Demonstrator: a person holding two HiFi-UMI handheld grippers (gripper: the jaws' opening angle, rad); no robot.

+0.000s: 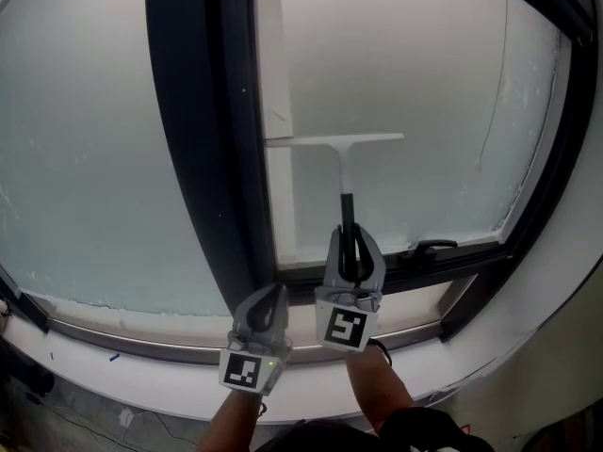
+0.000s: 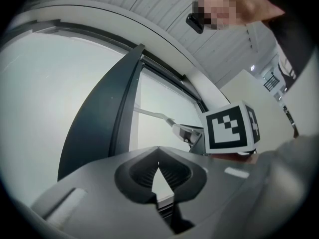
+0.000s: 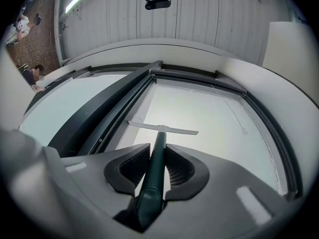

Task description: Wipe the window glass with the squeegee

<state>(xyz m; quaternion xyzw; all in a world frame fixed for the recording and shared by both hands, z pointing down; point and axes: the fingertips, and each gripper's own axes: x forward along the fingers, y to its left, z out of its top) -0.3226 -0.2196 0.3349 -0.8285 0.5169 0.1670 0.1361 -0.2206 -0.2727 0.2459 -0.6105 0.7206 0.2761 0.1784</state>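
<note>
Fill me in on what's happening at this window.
A person is wiping a window with a tool in each hand. The right tool is shut on the dark handle of a squeegee. Its white blade lies flat against the right-hand pane, with the left end close to the dark frame post. The left tool is shut on nothing and sits lower, just left of the right one, above the sill.

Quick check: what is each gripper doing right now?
Left gripper: shut, nothing between its jaws.
Right gripper: shut on the squeegee handle, blade against the glass.
</note>
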